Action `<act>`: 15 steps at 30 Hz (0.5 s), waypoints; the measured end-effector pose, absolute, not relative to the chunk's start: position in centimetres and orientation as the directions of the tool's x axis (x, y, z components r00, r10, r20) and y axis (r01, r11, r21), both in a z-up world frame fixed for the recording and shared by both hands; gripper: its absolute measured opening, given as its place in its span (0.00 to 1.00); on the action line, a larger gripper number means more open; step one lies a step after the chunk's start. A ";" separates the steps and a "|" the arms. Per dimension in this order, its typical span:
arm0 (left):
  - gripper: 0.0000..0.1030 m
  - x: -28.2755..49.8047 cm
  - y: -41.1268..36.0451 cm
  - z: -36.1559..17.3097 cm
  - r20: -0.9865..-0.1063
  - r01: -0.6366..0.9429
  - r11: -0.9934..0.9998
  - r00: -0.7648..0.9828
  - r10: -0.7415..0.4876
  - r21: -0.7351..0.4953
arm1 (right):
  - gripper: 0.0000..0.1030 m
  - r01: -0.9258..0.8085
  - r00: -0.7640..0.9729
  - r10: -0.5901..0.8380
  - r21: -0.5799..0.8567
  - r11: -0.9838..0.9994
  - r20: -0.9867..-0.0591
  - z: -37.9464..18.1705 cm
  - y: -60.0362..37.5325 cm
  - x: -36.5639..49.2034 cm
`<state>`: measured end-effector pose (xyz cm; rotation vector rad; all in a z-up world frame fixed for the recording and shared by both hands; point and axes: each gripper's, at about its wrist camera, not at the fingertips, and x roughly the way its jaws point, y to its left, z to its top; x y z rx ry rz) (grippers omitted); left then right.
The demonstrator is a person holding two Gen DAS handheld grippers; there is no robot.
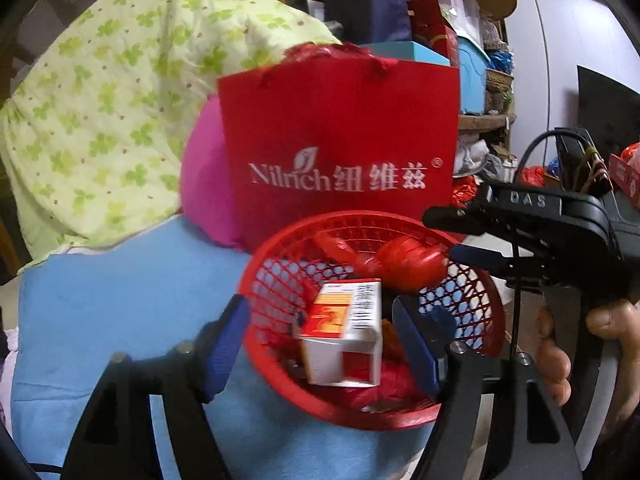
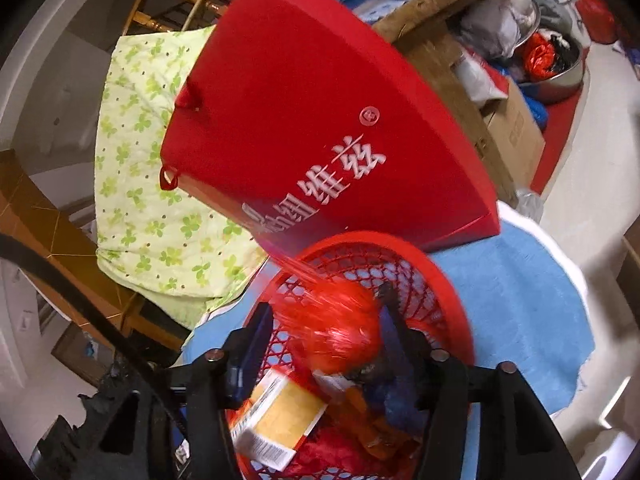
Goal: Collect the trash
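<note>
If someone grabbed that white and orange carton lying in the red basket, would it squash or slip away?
The carton looks like thin cardboard with sharp corners, so it probably keeps its shape under a gentle grip but would dent if squeezed hard. Its flat sides should hold well. It lies tilted on crumpled red wrappers in the red basket, so it may shift when nudged.

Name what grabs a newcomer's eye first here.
The big red paper bag with white lettering stands behind a red mesh basket on a blue cloth. In the basket lie a small carton and a crumpled red wrapper, with both grippers poised over it.
</note>
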<state>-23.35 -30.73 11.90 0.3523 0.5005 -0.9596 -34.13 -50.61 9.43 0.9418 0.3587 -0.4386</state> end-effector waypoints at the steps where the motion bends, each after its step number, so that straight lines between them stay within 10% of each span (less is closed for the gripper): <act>1: 0.72 -23.2 -30.3 12.1 -0.548 0.839 0.539 0.483 -0.683 0.068 | 0.59 0.511 0.852 -0.205 0.683 0.521 -0.481 9.5 -50.2 -34.0; 15: 0.80 -21.9 -23.1 15.2 -0.487 0.729 0.674 0.635 -0.599 0.120 | 0.59 0.509 0.844 -0.240 0.578 0.638 -0.479 13.2 -43.4 -35.8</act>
